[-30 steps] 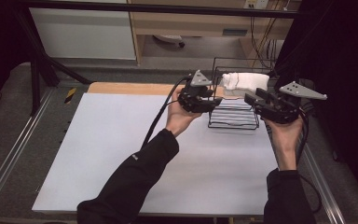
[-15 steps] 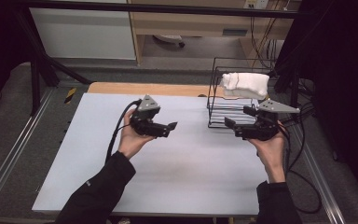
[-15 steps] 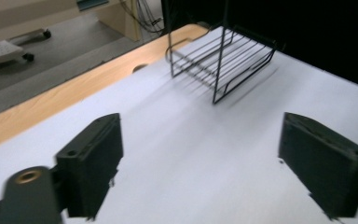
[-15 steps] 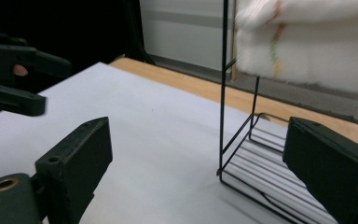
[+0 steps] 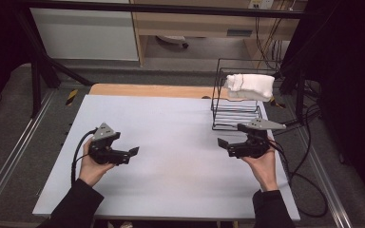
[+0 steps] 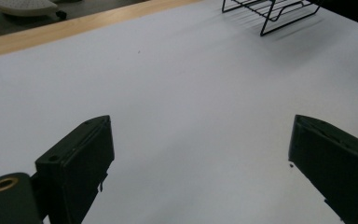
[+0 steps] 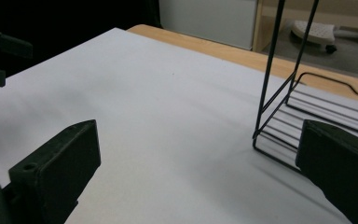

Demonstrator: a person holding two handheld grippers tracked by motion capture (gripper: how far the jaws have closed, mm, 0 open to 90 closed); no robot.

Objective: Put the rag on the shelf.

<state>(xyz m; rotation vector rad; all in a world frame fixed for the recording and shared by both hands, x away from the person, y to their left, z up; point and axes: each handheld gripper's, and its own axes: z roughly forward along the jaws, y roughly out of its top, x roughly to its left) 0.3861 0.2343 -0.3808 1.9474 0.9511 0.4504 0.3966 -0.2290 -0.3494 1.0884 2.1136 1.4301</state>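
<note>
While no writing readable, left tool (image 5: 134, 152) and right tool (image 5: 222, 143) just opened wide, both empty.

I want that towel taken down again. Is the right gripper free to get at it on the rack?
Probably yes: the right gripper is open and empty just in front of the wire rack, and the white towel lies draped over its top, uncovered.

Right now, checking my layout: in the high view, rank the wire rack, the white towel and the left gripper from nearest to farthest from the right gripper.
1. wire rack, just behind the right gripper.
2. white towel, draped on the rack's top.
3. left gripper, far across the table.
</note>
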